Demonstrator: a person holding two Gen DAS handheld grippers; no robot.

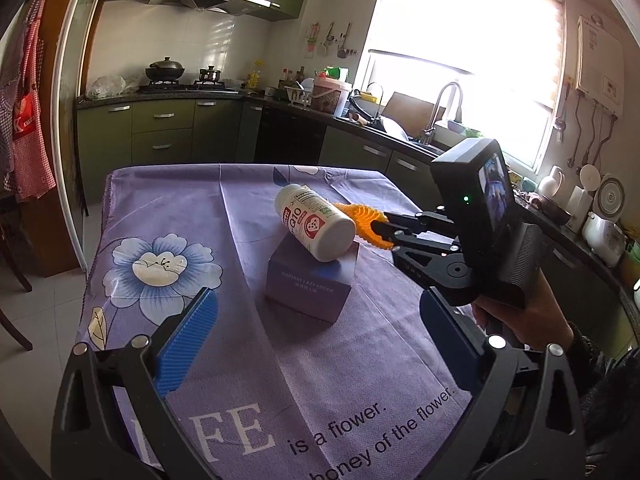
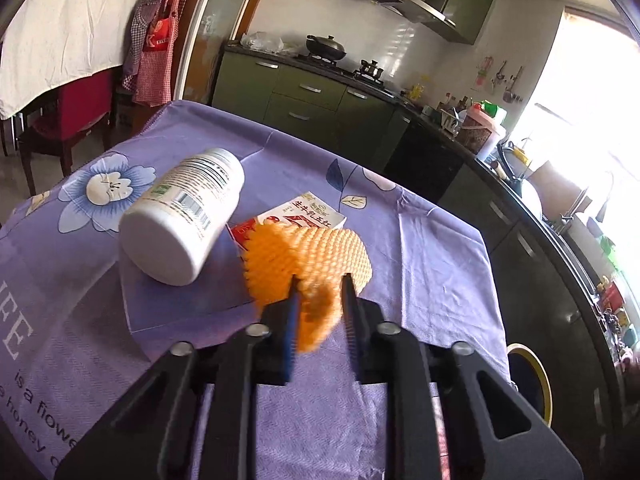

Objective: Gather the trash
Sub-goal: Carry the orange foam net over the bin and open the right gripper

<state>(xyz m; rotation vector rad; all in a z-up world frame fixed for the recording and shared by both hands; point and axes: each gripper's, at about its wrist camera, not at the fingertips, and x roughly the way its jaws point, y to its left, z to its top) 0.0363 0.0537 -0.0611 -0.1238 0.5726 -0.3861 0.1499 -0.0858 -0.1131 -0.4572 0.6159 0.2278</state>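
Note:
A white pill bottle [image 1: 316,222] lies on its side on top of a purple box [image 1: 310,280] in the middle of the table; it also shows in the right wrist view [image 2: 184,216]. My right gripper [image 2: 320,300] is shut on an orange foam net [image 2: 316,264], held above the cloth just right of the bottle; the net also shows in the left wrist view [image 1: 366,222]. A red and white carton [image 2: 298,214] lies flat behind the net. My left gripper [image 1: 320,340] is open and empty, near the front of the table, short of the box.
The table wears a purple flowered cloth [image 1: 168,208]. A bin with a yellow rim [image 2: 532,376] stands low at the table's right side. Green kitchen cabinets [image 1: 160,128] and a counter with a sink [image 1: 436,120] run behind and to the right. Chairs [image 2: 64,120] stand left.

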